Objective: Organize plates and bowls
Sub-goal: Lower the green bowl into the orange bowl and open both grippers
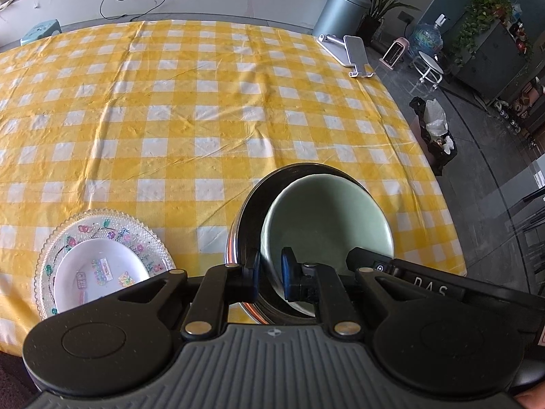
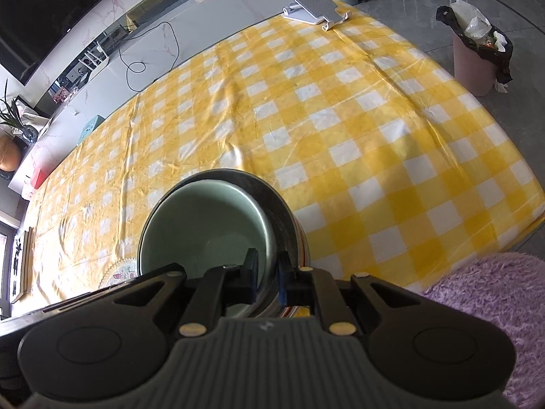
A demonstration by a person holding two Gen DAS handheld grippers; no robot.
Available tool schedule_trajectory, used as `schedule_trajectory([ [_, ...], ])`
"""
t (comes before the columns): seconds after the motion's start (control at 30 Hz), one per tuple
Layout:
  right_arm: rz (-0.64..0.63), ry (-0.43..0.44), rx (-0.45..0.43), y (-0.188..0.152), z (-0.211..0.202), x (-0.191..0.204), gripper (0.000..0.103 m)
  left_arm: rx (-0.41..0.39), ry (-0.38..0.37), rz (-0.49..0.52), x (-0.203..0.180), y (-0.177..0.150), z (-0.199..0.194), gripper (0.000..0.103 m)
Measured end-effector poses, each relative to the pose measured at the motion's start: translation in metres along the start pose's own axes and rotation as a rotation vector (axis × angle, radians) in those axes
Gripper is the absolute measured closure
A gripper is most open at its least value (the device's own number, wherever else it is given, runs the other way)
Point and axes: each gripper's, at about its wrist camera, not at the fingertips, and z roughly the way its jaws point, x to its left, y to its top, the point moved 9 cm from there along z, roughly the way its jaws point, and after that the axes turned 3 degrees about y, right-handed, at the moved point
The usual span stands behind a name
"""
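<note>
A pale green bowl (image 1: 327,218) sits nested inside a dark bowl (image 1: 248,214) with an orange-striped outside. My left gripper (image 1: 270,271) is shut on the near-left rims of the two bowls. My right gripper (image 2: 269,272) is shut on the near-right rims of the green bowl (image 2: 207,225) and the dark bowl (image 2: 282,211). The right gripper's body (image 1: 422,283) shows in the left wrist view. A small white plate (image 1: 98,272) lies on a clear patterned glass plate (image 1: 61,235) to the left of the bowls. The glass plate's edge (image 2: 119,272) also peeks out in the right wrist view.
The yellow checked tablecloth (image 1: 204,109) covers the table. A phone stand (image 1: 354,51) sits at the far right corner. A pink bin (image 2: 477,58) with a black bag stands on the floor past the right edge. A purple fluffy rug (image 2: 490,303) lies at the near right.
</note>
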Motion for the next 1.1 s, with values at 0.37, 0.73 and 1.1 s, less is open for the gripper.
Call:
schedule_trajectory([
  [0.37, -0.002, 0.003, -0.002, 0.002, 0.000, 0.001, 0.087, -0.002, 0.041, 0.057, -0.002, 0.002, 0.000, 0.090],
  [0.73, 0.032, 0.041, 0.010, 0.000, -0.006, 0.005, 0.074, -0.012, 0.014, 0.029, 0.002, 0.003, -0.004, 0.087],
  [1.1, 0.027, 0.054, -0.011, -0.002, -0.021, 0.010, 0.065, -0.023, 0.014, 0.036, 0.001, 0.001, -0.005, 0.086],
])
